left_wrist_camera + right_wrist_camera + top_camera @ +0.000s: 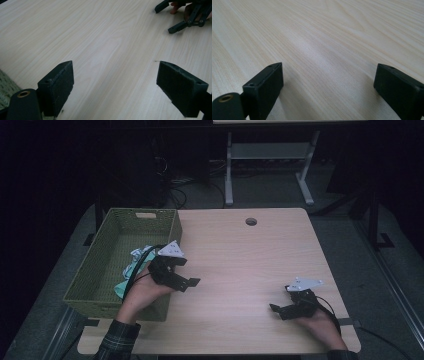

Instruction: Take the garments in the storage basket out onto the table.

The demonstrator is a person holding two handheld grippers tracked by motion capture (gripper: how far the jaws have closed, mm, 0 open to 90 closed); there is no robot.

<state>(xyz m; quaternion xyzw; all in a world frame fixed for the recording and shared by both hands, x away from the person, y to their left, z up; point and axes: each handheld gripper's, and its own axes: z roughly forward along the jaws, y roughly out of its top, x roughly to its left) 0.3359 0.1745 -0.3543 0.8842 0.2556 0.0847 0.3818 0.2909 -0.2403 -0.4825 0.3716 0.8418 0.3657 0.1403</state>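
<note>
On the wooden table (240,265), the right gripper (282,309) rests near the front edge, jaws wide apart and empty. The left gripper (189,281), jaws apart, is just beside the green basket (102,265), where crumpled cloths (131,267) lie

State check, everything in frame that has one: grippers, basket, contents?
left gripper: open, nothing between the jaws, over the table beside the basket
right gripper: open, nothing between the jaws, low over the bare wood
basket: upright, no lid, at the table's left edge
crumpled items: lying loose inside the basket, white and teal, kind unclear
table: bare wood between the two grippers
</note>
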